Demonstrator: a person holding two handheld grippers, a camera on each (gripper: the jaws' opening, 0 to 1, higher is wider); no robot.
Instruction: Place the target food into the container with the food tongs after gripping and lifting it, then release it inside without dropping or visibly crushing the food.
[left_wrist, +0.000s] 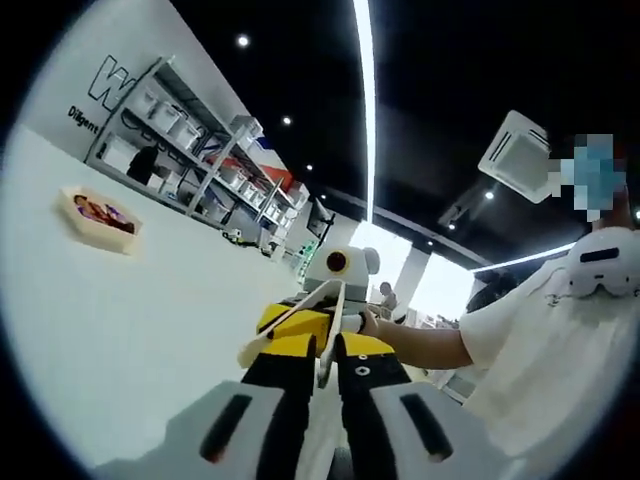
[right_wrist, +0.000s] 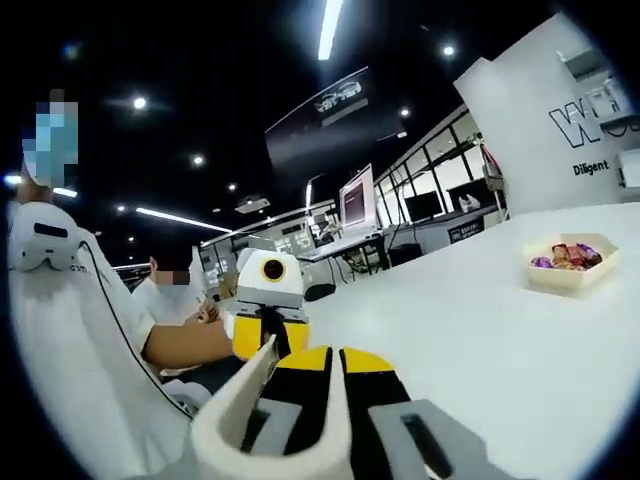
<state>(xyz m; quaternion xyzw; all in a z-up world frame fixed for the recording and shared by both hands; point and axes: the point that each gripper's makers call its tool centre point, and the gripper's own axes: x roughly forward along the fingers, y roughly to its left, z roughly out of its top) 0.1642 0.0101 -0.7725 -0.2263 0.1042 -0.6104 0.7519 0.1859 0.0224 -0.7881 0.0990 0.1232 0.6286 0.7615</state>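
step: tongs (left_wrist: 300, 325) held between both grippers, food untouched | jaws: left (left_wrist: 322, 395) and right (right_wrist: 300, 400) closed on tongs | next: reach tray (right_wrist: 570, 262) on tabletop (right_wrist: 480, 330)

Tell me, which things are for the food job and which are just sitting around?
For the job:
- food tongs
- container
- wrapped food in it

Just around:
- storage shelves
- monitor
- ceiling light strip
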